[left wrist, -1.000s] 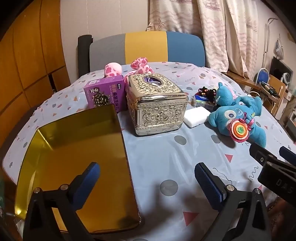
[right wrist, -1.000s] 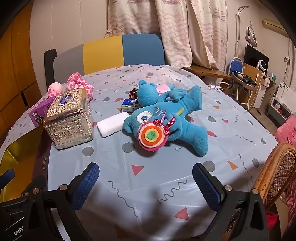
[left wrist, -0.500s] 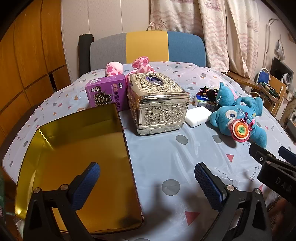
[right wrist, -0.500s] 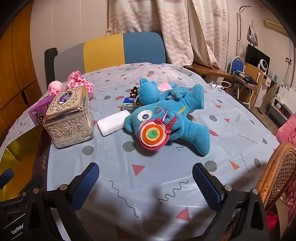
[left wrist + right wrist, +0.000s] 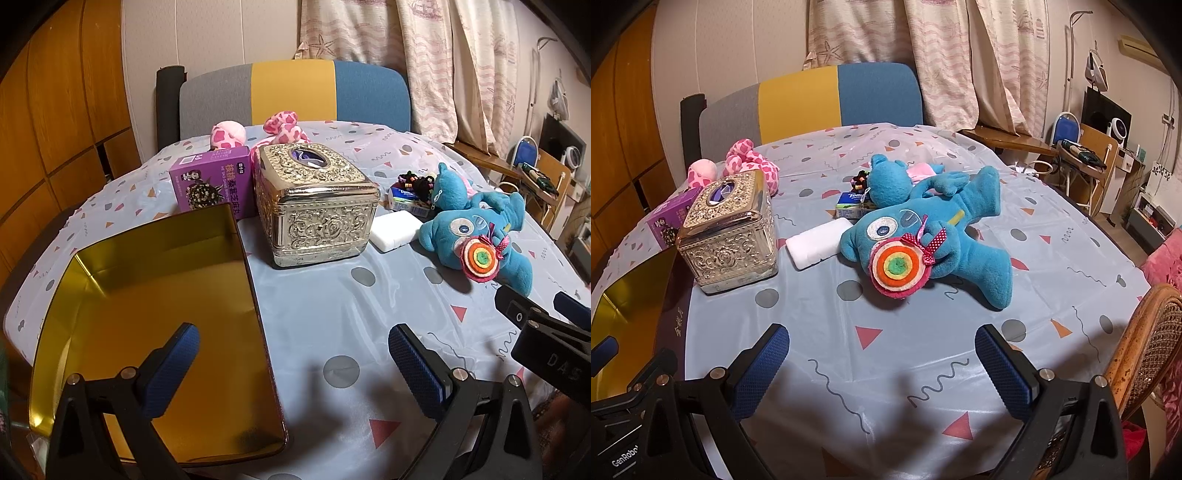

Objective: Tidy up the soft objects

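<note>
Blue plush toy [image 5: 923, 240] lies right of the silver tissue box [image 5: 729, 232], both grippers' jaws apart and empty; a careless grab could drag the tablecloth [image 5: 886, 332].

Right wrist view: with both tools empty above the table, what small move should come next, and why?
Probably advance the right tool toward the blue plush toy with the rainbow felt disc. It is open and empty, the toy lies directly ahead, and the gold tin tray beside the left tool holds nothing.

The tray [image 5: 155, 295] lies left of the tissue box [image 5: 317, 206], with the plush toy [image 5: 476, 240] to its right.
</note>
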